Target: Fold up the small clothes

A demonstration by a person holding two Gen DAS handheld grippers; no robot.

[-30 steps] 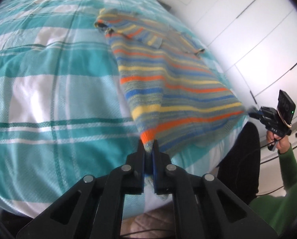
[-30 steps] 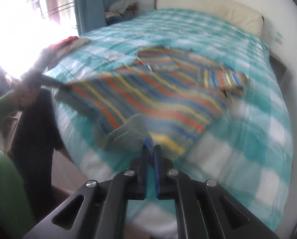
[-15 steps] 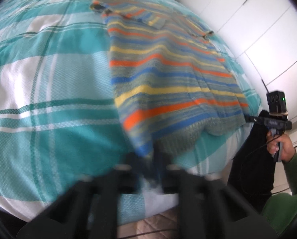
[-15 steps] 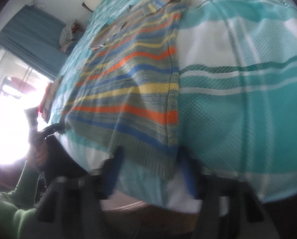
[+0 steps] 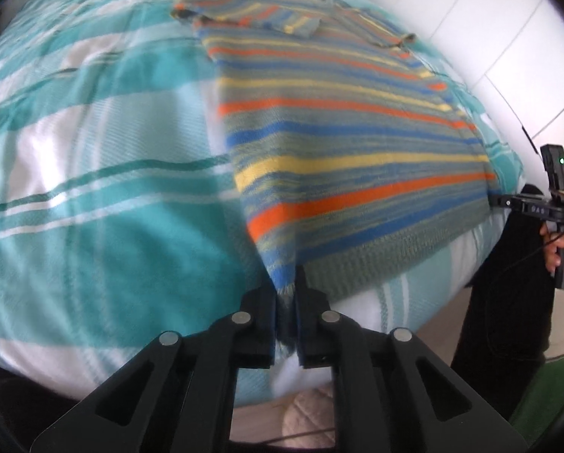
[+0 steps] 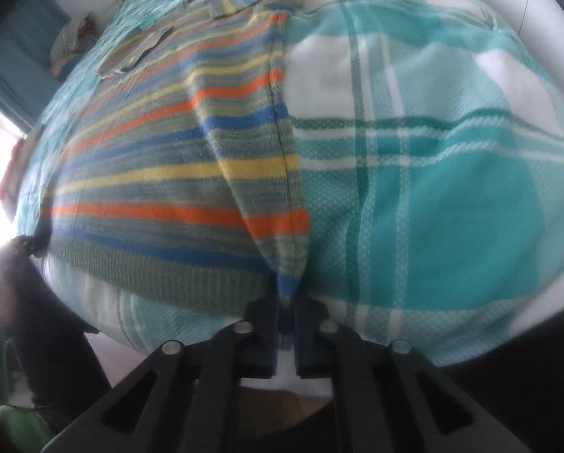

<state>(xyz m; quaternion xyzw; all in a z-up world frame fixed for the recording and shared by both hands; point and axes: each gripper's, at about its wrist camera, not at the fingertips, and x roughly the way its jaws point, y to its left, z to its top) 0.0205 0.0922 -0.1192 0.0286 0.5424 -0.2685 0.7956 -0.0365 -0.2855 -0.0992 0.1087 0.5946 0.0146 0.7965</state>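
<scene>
The striped sweater [image 5: 342,158] is lying flat on the checked bed [image 5: 93,188] (hem at its near edge). The left tool [image 5: 286,294], its jaws just opening, and the right tool [image 6: 286,298] are each clenching a hem corner.

Striped sweater [image 5: 342,158] knitted, ribbed hem; bedspread [image 5: 93,196] woven cloth.

Bed [image 5: 93,196] with teal-and-white checked cover, striped knit sweater [image 5: 349,151] spread flat near its foot edge
</scene>
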